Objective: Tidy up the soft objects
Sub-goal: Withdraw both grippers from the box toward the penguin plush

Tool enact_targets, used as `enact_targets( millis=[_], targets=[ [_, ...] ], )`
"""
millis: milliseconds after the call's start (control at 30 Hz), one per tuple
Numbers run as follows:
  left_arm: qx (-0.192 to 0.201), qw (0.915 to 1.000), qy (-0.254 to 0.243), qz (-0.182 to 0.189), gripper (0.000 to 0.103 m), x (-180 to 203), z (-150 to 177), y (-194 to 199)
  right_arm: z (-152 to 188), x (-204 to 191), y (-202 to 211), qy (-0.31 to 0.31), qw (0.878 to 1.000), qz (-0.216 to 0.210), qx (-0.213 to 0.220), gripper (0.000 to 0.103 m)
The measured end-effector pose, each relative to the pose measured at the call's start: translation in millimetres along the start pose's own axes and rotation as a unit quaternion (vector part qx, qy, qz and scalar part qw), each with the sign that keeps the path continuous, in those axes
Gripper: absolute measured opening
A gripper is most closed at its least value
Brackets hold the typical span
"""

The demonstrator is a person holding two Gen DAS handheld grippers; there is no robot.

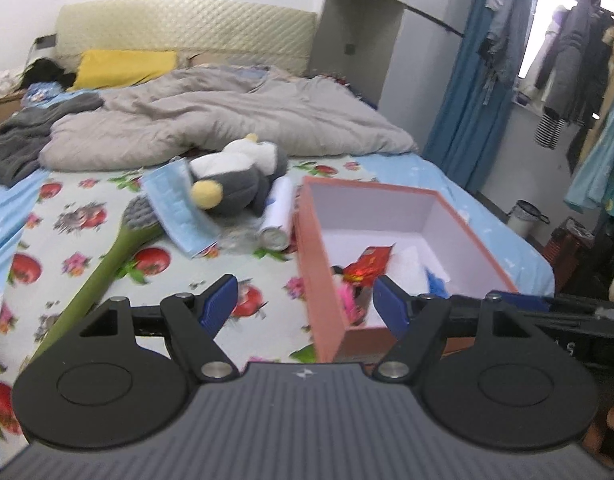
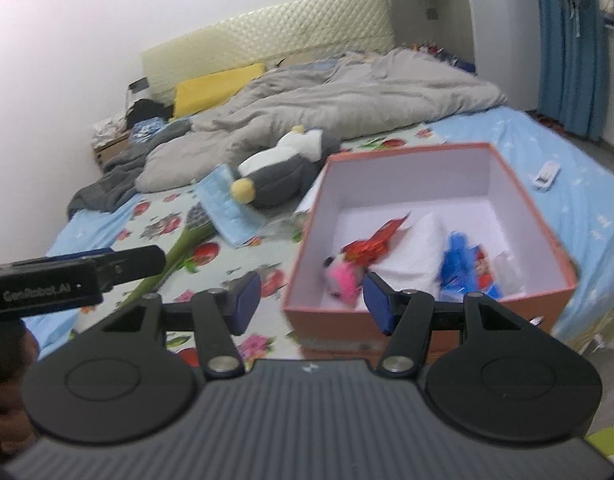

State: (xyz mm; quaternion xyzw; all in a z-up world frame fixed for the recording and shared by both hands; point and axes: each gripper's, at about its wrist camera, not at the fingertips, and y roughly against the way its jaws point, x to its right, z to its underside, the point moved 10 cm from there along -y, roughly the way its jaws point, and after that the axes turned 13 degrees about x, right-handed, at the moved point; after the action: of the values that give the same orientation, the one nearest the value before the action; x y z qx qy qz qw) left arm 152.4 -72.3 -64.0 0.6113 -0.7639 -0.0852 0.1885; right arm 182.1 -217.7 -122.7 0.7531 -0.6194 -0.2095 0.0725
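Note:
A grey and white plush penguin lies on the flowered bedsheet beside a pale blue tissue pack. To its right stands an open salmon box holding a pink plush, a red packet, white cloth and a blue item. My left gripper hovers open over the box's near left wall, nothing between its fingers. My right gripper is open and empty at the box's near left corner. The left gripper's body juts in at the left of the right wrist view.
A green long-handled brush lies left of the tissue pack, a white can between penguin and box. A rumpled grey duvet covers the far bed. A white remote rests right of the box. The bed edge drops off at the right.

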Motion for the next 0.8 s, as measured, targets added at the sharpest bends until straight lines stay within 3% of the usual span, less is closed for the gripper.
enact_targets(
  millis=[433, 800],
  targets=[
    [-0.032, 0.9969, 0.041, -0.059, 0.079, -63.3, 40.5, 14.1, 41.0, -41.2, -15.8, 0.018, 0.998, -0.032, -0.042, 0.059],
    [-0.045, 0.9906, 0.071, -0.108, 0.078, -114.0, 55.2, 6.4, 57.8, -59.5, -41.9, 0.036, 0.997, -0.043, -0.058, 0.059]
  ],
)
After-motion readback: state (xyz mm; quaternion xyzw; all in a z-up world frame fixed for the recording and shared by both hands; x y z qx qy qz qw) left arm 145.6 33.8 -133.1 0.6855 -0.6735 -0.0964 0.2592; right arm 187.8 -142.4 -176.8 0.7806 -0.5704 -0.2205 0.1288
